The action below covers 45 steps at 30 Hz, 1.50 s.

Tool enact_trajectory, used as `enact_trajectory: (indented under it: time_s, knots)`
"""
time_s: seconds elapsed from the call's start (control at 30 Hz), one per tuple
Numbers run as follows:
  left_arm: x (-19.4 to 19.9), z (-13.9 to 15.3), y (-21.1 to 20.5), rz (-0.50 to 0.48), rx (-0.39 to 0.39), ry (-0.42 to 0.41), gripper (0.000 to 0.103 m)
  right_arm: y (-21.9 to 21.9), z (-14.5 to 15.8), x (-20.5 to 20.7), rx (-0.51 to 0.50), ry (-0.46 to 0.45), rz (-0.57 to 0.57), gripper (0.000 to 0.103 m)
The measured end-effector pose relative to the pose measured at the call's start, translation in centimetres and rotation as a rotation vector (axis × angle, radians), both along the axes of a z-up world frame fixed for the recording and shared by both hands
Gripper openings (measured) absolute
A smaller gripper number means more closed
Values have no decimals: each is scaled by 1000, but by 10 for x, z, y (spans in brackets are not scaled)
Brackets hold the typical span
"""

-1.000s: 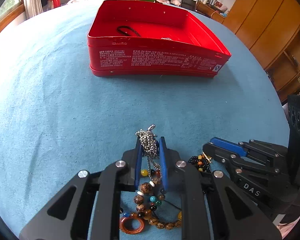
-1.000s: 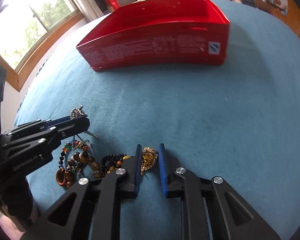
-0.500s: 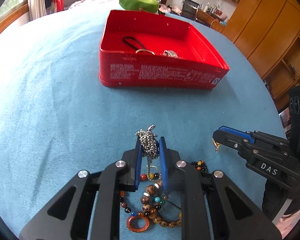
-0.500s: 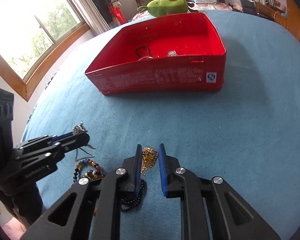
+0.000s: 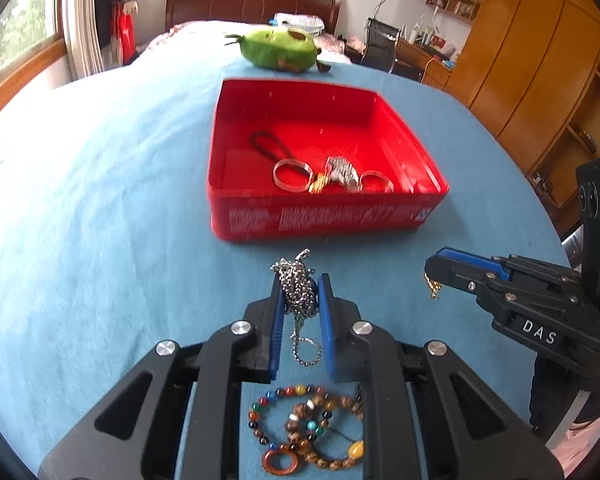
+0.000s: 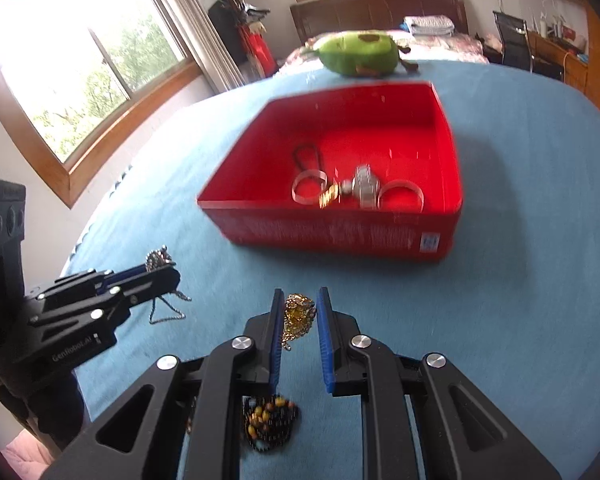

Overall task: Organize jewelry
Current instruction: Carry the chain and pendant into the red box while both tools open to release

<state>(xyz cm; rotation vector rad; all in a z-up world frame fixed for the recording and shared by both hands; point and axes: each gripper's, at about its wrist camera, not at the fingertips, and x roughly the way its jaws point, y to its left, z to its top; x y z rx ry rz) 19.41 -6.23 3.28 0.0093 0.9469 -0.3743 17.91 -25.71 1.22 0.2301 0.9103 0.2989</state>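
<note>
Fingers of left gripper [image 5: 299, 285] pinch bunched silver metal chain [image 5: 296, 280]; right gripper [image 6: 299, 307] fingers pinch gold chain clump [image 6: 298, 314], both w/ open red tin box [image 5: 324, 216] ahead on blue cloth [image 5: 100, 220].

Far ahead of my fingers, a green avocado plush toy [image 5: 278, 52] lies at the far edge of the blue cloth [image 5: 100, 200] covering the table. Beyond it stands a bed with a dark wooden headboard [image 5: 252, 2]. A window [image 6: 80, 64] is off to my left, wooden wardrobes [image 5: 540, 48] and a black chair [image 5: 380, 44] to my right.
</note>
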Motion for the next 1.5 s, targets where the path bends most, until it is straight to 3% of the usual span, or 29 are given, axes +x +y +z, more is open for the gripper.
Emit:
enact_trajectory:
  time_s: [0.2, 0.6, 0.73, 1.03, 1.1, 1.13, 1.17, 1.5]
  knots:
    - [16, 23, -16, -11, 6, -52, 15, -11, 21, 30, 8, -40, -17, 16]
    - [93, 31, -30, 61, -12, -89, 15, -24, 18, 103, 27, -54, -72, 16]
    - [122, 26, -31, 96, -2, -97, 15, -28, 12, 127, 31, -39, -84, 16]
    - [178, -6, -43, 99, -11, -9, 15, -31, -16, 181, 24, 23, -105, 16]
    - [187, -11, -44, 103, -31, 6, 25, -31, -20, 188, 20, 6, -107, 18]
    - [189, -13, -42, 116, -41, 6, 46, -32, -21, 189, 17, 0, -116, 19]
    - [188, -15, -40, 126, -41, 0, 58, -31, -22, 188, 9, 1, -116, 21]
    - [158, -7, -22, 162, -33, -51, 74, -42, -15, 153, 8, -17, -132, 25]
